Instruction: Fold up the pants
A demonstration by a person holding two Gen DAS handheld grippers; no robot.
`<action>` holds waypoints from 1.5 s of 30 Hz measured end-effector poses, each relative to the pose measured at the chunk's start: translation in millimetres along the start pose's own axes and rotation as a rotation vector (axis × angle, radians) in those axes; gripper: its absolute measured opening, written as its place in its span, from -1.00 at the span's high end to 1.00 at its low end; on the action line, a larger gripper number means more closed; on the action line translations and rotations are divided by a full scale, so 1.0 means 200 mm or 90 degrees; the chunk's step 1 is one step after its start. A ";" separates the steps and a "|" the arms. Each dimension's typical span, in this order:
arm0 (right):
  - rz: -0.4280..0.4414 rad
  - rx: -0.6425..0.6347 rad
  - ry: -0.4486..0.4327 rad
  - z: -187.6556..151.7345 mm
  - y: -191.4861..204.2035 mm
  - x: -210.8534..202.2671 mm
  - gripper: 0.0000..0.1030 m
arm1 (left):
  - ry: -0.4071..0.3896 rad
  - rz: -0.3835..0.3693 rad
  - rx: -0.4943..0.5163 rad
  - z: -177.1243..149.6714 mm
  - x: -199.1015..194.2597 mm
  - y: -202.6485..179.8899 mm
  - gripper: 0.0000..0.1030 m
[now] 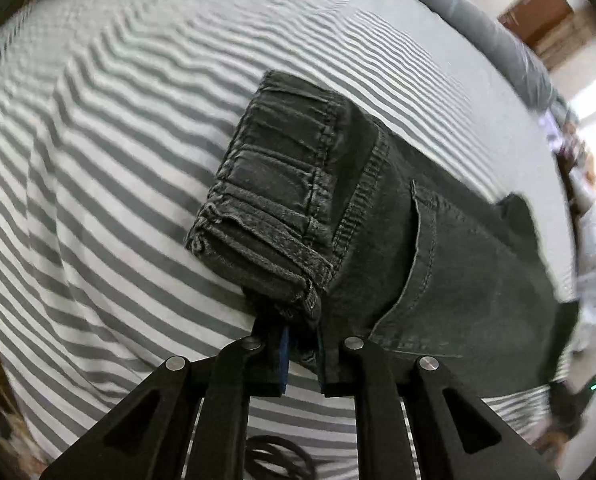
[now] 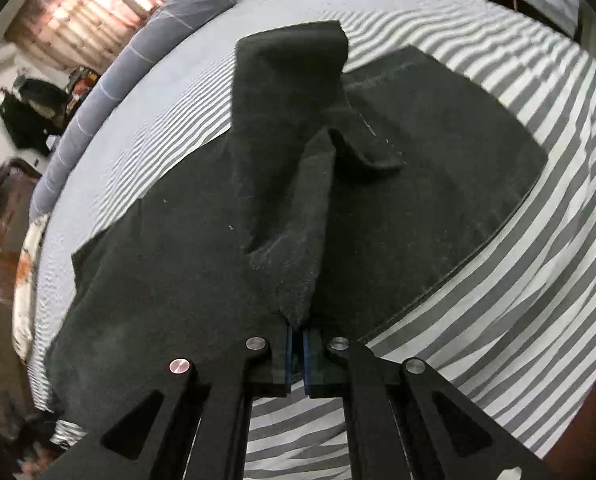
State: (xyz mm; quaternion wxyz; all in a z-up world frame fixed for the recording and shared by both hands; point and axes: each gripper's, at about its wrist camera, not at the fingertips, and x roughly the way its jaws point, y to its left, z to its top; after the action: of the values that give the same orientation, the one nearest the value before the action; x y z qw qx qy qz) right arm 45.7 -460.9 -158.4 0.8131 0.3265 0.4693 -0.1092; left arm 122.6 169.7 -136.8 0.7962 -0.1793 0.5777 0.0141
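Left wrist view looks steeply down on the dark pants (image 1: 377, 208), which lie on a bed (image 1: 118, 160) covered in a grey-and-white striped sheet. The waistband end is doubled over onto the seat, so the belt loops and a back pocket face up. The left gripper (image 1: 302, 354) has its jaws set narrow, with a small gap between the blue pads; the corner of the folded waistband sits in that gap, though whether the pads press on it I cannot tell.

From the right wrist view, the right gripper (image 2: 297, 354) has its jaws closed on a pinch of the pants' fabric, which rises from the flat cloth as a ridge (a small flap droops off its far end). The rest of the garment spreads flat over the stripes. A grey bolster (image 2: 138, 48) runs along the bed's far edge.
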 end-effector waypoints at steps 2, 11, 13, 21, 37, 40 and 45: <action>0.002 -0.001 0.011 0.00 0.00 0.02 0.89 | -0.016 0.034 0.034 -0.02 -0.01 -0.07 0.71; 0.134 0.037 0.014 -0.01 -0.07 -0.01 0.46 | -0.062 0.057 0.042 -0.14 -0.24 -0.11 0.51; 0.169 0.032 0.014 -0.02 -0.08 -0.01 0.38 | -0.098 0.064 0.069 -0.20 -0.33 -0.16 0.49; 0.294 0.145 -0.025 0.16 -0.27 0.01 0.31 | -0.148 -0.021 0.292 -0.41 -0.36 -0.79 0.25; 0.313 0.296 -0.024 0.35 -0.62 0.15 0.60 | 0.009 -0.117 0.500 -0.72 0.15 -1.59 0.25; 0.303 0.283 -0.008 0.30 -0.67 0.12 0.58 | 0.008 -0.129 0.533 -0.78 0.15 -1.64 0.25; 0.345 0.308 0.029 0.22 -0.67 0.14 0.40 | -0.006 -0.137 0.593 -0.88 0.16 -1.73 0.20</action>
State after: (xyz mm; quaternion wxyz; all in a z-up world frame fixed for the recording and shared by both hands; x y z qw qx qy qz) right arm 27.2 -587.5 -223.8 0.7010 0.6242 0.3447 0.0097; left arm 50.7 -212.4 -120.4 0.7913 0.1381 0.4970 -0.3283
